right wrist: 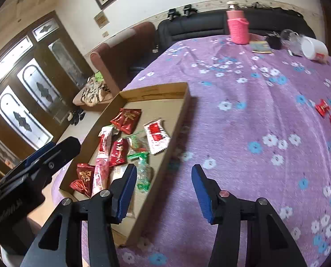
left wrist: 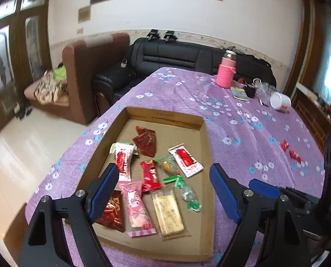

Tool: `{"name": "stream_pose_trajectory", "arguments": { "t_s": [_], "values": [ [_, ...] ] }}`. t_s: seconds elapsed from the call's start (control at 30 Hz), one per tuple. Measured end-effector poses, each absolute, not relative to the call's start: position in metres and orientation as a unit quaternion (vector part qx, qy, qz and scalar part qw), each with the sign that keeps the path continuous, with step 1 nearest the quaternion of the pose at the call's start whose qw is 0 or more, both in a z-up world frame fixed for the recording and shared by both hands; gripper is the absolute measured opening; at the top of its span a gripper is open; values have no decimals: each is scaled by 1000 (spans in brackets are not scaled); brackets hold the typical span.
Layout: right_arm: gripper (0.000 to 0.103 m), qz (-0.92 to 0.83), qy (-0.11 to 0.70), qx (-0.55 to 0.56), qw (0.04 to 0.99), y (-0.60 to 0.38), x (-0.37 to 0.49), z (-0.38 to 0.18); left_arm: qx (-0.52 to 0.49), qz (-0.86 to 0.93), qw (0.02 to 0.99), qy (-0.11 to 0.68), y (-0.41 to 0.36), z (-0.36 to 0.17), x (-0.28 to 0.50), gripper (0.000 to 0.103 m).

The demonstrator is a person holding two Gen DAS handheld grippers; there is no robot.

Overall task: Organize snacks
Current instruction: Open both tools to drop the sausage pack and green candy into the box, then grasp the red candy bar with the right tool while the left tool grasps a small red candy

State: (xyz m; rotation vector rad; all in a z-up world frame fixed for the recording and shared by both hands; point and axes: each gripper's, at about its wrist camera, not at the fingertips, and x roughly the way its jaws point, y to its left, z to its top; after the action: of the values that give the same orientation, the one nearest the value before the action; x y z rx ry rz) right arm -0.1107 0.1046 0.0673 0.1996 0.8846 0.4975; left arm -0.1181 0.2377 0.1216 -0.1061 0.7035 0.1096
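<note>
We hold both claws above the counter [right wrist: 243, 115], which is draped in a purple flowered cloth, and each one is spread wide with nothing between its blue pads. Our left claw [left wrist: 164, 187] hovers over the near half of the shallow cardboard tray [left wrist: 206, 155], where most of the snacks already lie in a loose layer: a pink packet [left wrist: 137, 209], a pale biscuit bar [left wrist: 168, 215], a white and red packet [left wrist: 185, 160], dark red packets [left wrist: 146, 141] and green-twisted sweets [left wrist: 187, 194] among them. They lie flat on the tray floor and its low walls keep them together, which we take to be the point of the sorting. Our right claw [right wrist: 164, 189] straddles the tray's right wall, half over the cloth, and we judge it sits there because what is left to gather lies out on that side. Two red wrapped candies [right wrist: 329, 115] rest on the cloth well apart from the tray, close beside each other; from these views we cannot tell whether they touch. At the far end stand a pink bottle [right wrist: 237, 29] and a tipped white cup [right wrist: 314, 49], which seem no part of the job. The task looks nearly finished, with those two candies the likely remainder for the right side.
</note>
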Motion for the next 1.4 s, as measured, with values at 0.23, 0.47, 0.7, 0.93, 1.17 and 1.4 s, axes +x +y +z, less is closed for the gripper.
{"name": "stream_pose_trajectory", "arguments": {
  "t_s": [0.23,0.47,0.7,0.93,1.17,1.4],
  "values": [
    [56,223,419,101,874,86,-118,65,-21,32,937,348,206,123,-122,83],
    [56,218,421,118,872,69,-118,59,-13,23,935,354,192,124,-121,83],
    [56,213,424,130,871,54,-115,54,-11,20,933,359,185,123,-119,83],
    [56,203,425,145,870,34,-112,49,-5,14,931,363,173,121,-114,83],
    [56,181,419,165,874,2,-110,48,-52,-37,918,390,161,117,-105,92],
    [56,110,404,171,892,-73,-114,54,-92,-124,894,421,131,97,-101,92]
  ]
}}
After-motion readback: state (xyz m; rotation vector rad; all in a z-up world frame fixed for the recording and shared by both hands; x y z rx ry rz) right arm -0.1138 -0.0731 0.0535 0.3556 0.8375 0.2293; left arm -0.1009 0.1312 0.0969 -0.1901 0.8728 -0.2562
